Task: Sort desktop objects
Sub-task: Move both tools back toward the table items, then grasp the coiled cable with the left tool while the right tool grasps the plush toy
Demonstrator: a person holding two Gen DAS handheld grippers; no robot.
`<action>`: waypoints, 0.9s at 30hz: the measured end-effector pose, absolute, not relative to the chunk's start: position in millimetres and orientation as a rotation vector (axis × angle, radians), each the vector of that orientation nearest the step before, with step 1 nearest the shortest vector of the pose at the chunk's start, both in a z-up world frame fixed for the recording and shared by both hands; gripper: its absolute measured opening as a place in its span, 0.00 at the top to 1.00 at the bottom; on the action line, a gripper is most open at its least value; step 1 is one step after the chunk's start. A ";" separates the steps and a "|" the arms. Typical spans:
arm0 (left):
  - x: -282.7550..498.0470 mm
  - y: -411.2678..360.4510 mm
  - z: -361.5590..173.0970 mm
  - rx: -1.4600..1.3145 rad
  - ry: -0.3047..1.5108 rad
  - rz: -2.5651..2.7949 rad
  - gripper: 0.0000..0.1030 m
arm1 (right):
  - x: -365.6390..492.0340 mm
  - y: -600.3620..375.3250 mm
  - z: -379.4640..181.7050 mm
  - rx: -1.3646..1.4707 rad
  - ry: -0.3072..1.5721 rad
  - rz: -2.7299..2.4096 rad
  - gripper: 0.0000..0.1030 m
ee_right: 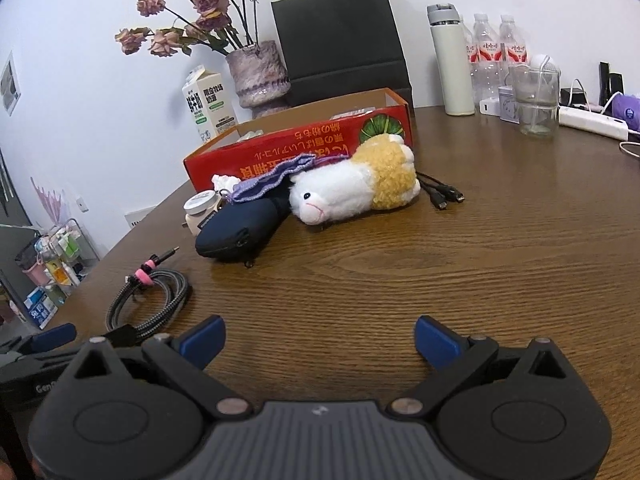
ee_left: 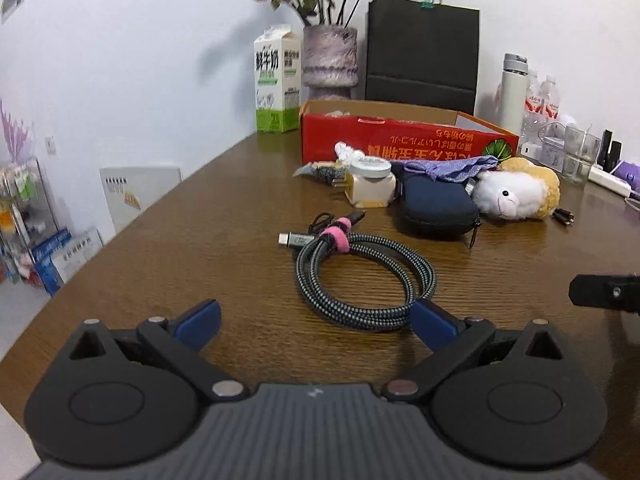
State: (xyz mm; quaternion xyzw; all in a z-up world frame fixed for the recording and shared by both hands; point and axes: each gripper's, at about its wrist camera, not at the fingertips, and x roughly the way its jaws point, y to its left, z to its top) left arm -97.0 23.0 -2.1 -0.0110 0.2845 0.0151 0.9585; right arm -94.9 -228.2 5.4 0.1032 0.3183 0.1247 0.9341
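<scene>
Both grippers hover low over a wooden table [ee_right: 440,272], fingers spread wide and holding nothing. Just ahead of the left gripper [ee_left: 316,322] lies a coiled braided charging cable [ee_left: 364,276], grey-and-black weave bound by a pink strap [ee_left: 335,236], its silver plug pointing away; its right blue pad sits at the coil's near edge, apparently lining up a pickup. Farther ahead cluster a navy zip pouch [ee_left: 436,204], a white-and-yellow plush sheep [ee_left: 516,190], a purple cloth [ee_left: 452,168] and a small cream jar [ee_left: 370,184], all just in front of an open red cardboard box [ee_left: 404,140], likely the sorting bin. The right gripper [ee_right: 320,340] faces bare wood, the sheep well ahead.
</scene>
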 end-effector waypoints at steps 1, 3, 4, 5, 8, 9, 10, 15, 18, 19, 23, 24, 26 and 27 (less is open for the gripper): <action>-94.9 25.1 -2.0 -0.039 0.593 0.025 0.00 | -95.7 -228.3 5.2 0.213 0.649 0.257 0.02; -92.5 29.6 -0.2 -0.084 0.608 0.007 0.00 | -95.6 -229.3 5.9 0.214 0.649 0.269 0.02; -92.2 29.9 1.4 -0.089 0.606 -0.001 0.00 | -94.2 -229.7 6.8 0.212 0.653 0.267 0.02; -90.9 29.5 4.0 -0.075 0.602 -0.011 0.00 | -92.0 -230.2 8.0 0.208 0.656 0.264 0.02; -83.4 26.7 9.0 0.013 0.564 -0.009 0.00 | -83.4 -230.9 15.5 0.166 0.633 0.241 0.02; -77.6 27.8 9.8 0.027 0.568 0.007 0.00 | -78.2 -230.2 18.6 0.143 0.625 0.232 0.02; -70.8 30.2 10.3 0.022 0.582 0.012 0.00 | -71.9 -228.5 22.0 0.113 0.610 0.224 0.02; -34.7 40.8 10.3 -0.047 0.716 -0.035 0.11 | -36.5 -216.9 32.2 -0.013 0.562 0.192 0.02; -26.9 35.5 6.0 -0.003 0.712 -0.023 0.22 | -15.5 -209.0 34.1 -0.044 0.555 0.240 0.03; -25.4 33.3 5.4 0.013 0.704 -0.021 0.32 | -8.2 -206.6 35.3 -0.061 0.552 0.245 0.03; -23.0 29.1 4.5 0.007 0.661 -0.007 0.69 | 17.6 -207.8 49.1 0.000 0.519 0.231 0.04; -22.9 28.3 4.7 0.009 0.659 0.004 0.74 | 23.4 -208.4 53.6 0.048 0.505 0.264 0.04; -24.5 29.3 6.6 -0.010 0.666 0.018 0.83 | 35.0 -208.2 54.6 0.141 0.474 0.356 0.05; -26.7 30.2 7.8 -0.021 0.668 0.029 0.84 | 41.6 -205.9 51.2 0.170 0.466 0.393 0.06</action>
